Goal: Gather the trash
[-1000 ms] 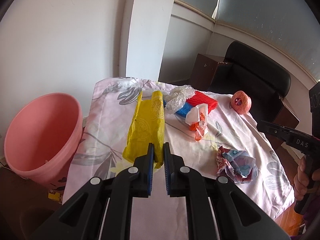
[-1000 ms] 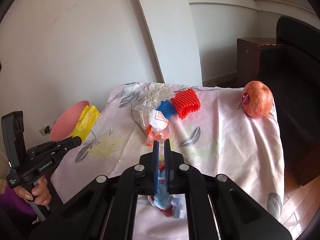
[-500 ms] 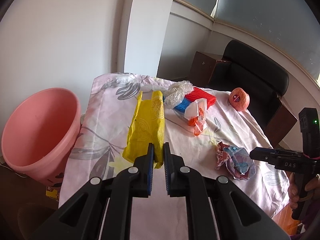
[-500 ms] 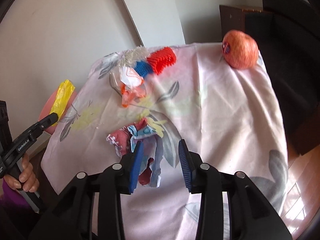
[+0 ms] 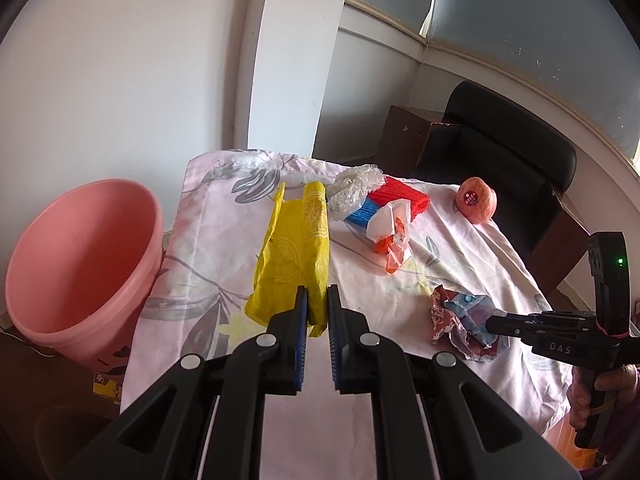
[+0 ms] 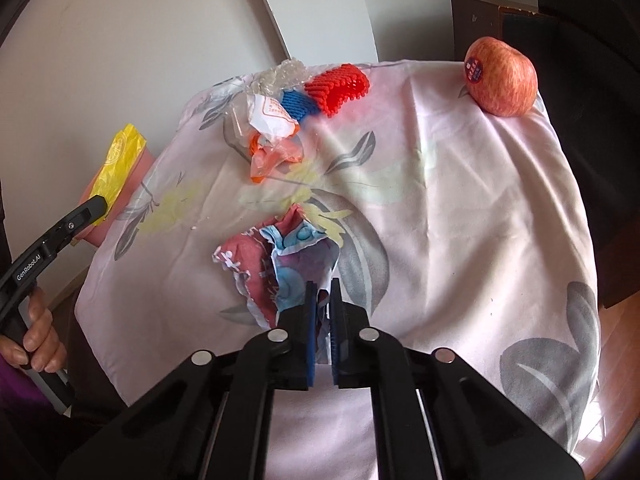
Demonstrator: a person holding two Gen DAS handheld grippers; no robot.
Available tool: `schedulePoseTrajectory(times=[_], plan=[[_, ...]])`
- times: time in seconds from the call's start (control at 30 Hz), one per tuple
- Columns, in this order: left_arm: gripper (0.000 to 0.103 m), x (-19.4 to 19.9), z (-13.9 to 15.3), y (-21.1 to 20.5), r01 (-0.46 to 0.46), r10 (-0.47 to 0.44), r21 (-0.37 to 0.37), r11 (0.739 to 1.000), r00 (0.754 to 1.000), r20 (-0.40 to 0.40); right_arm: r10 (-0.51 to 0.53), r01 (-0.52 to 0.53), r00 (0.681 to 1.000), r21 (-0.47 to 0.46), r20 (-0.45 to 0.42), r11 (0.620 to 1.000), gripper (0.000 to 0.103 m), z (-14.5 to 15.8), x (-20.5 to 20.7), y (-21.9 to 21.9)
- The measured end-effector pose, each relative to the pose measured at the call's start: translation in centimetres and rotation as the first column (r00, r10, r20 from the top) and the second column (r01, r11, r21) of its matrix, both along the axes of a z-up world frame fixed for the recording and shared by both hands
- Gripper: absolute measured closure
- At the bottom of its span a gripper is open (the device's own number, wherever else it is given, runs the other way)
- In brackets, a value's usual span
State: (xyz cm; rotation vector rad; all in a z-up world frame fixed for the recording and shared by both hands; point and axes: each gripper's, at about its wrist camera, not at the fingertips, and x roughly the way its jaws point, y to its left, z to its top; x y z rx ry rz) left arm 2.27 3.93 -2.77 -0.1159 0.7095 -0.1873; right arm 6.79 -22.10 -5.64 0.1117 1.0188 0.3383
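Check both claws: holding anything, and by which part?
Left claw pinches the yellow plastic bag at its near lower end. Right claw is shut on the crumpled wrapper at its near edge.

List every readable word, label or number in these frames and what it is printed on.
"DAS": on the right hand-held gripper.
"GenRobot.AI": on the left hand-held gripper.
Apple sticker: too small to read.
White wrapper print: blurred, unreadable.
Crumpled wrapper: no legible text.

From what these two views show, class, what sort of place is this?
Probably a room in a home: a small table under a flowered cloth, a black chair by the window, an apple and a pink bucket beside scattered wrappers.
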Motion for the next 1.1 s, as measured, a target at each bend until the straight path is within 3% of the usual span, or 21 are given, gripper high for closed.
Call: schedulePoseTrajectory(times=[0.57, 1.1], plan=[[0.094, -0.9, 1.2, 1.5, -0.055, 0.056, -0.013, 0.998, 0.998, 0.041, 0.072, -0.078, 0.961, 0.009, 0.268, 0.997, 0.098, 6.0, -1.1, 3.9], [0.094, -2.0, 2.9, 6.1, -0.207, 0.203, 0.02, 0.978, 0.973, 0.111, 0.2, -0.222, 0.913, 0.021, 0.357, 0.975, 0.098, 7.8, 1.8, 13.6]])
